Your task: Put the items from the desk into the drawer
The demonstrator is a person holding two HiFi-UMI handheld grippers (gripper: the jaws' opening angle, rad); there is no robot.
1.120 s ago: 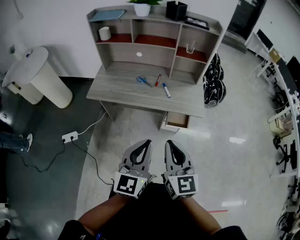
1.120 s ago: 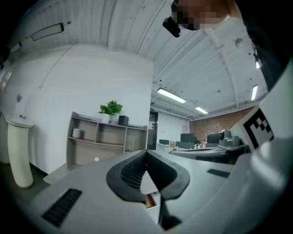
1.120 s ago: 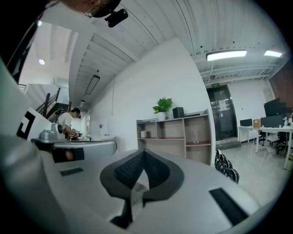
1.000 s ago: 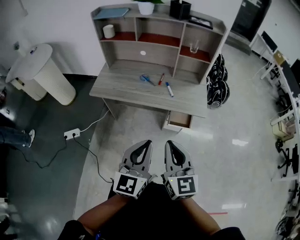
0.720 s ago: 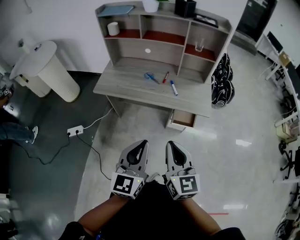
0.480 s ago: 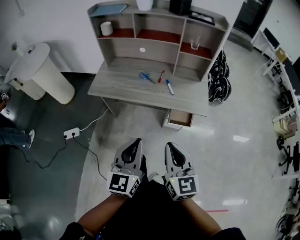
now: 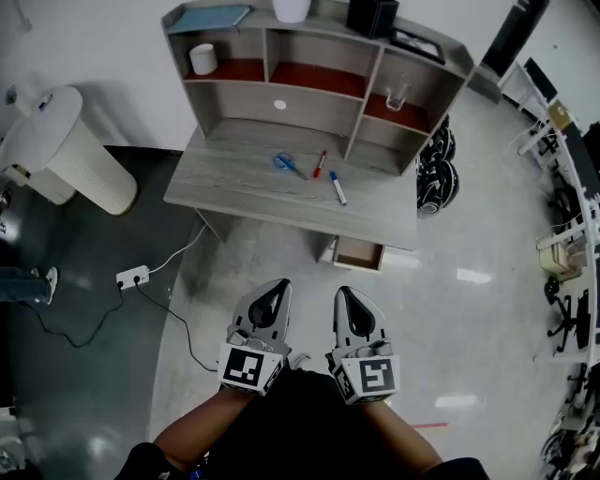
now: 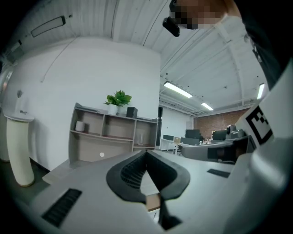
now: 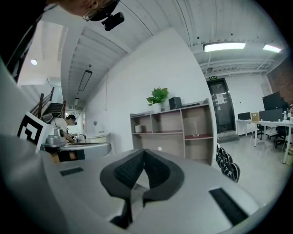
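Note:
A grey desk (image 7: 244, 192) with a shelf unit stands ahead. On its top lie blue-handled scissors (image 7: 288, 165), a red pen (image 7: 319, 164) and a blue marker (image 7: 337, 187). Under the desk's right part a small drawer (image 7: 356, 253) stands pulled out, its inside brown. My left gripper (image 7: 279, 285) and right gripper (image 7: 343, 293) hang side by side well short of the desk, above the floor. Both are shut with nothing between the jaws. The left gripper view shows its jaws (image 8: 146, 153) closed, and the right gripper view shows the same (image 9: 144, 151).
The shelf unit (image 7: 309, 66) holds a white roll (image 7: 202, 59), a glass (image 7: 398, 94), a white pot (image 7: 292, 9) and a black box (image 7: 370, 17). A white bin (image 7: 66, 150) stands left, a power strip (image 7: 131, 277) with cable lies on the floor, and black helmets (image 7: 433, 178) sit right of the desk.
The head view has swayed and the desk now looks slightly nearer. The left gripper drifted a little left, then back. Both grippers stayed shut and empty.

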